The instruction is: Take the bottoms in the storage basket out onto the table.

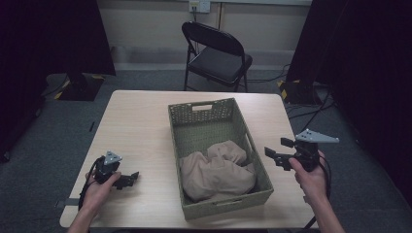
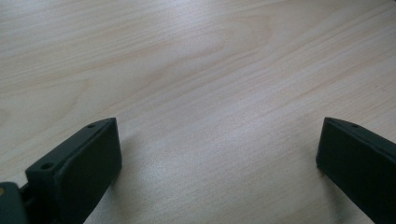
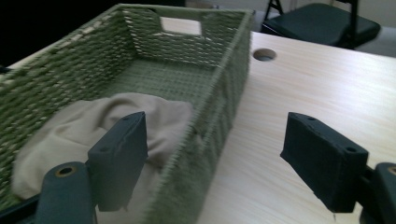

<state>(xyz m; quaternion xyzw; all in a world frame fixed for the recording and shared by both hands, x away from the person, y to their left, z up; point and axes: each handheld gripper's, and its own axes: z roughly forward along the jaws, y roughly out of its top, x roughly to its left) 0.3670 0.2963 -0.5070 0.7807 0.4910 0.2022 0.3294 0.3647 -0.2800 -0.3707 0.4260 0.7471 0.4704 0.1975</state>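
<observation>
- Room: grey carpeted floor (image 1: 145, 80), dark curtains (image 1: 43, 39) at both sides, pale back wall; black folding chair (image 1: 216, 56) stands beyond the counter.
- Counter (image 1: 138, 126): light wood grain, round cable hole (image 3: 265, 54) near its far edge.
- Green woven basket (image 1: 204, 109) sits at the counter's centre, handle cut-outs in both short walls.
- Beige cloth (image 1: 216, 170): crumpled inside the basket, at its near end.
- Right tool (image 1: 277, 156): raised just beside the basket's right wall, jaws wide, nothing between them.
- Left tool (image 1: 127, 180): low over bare counter, well left of the basket, jaws wide, holding nothing.
</observation>
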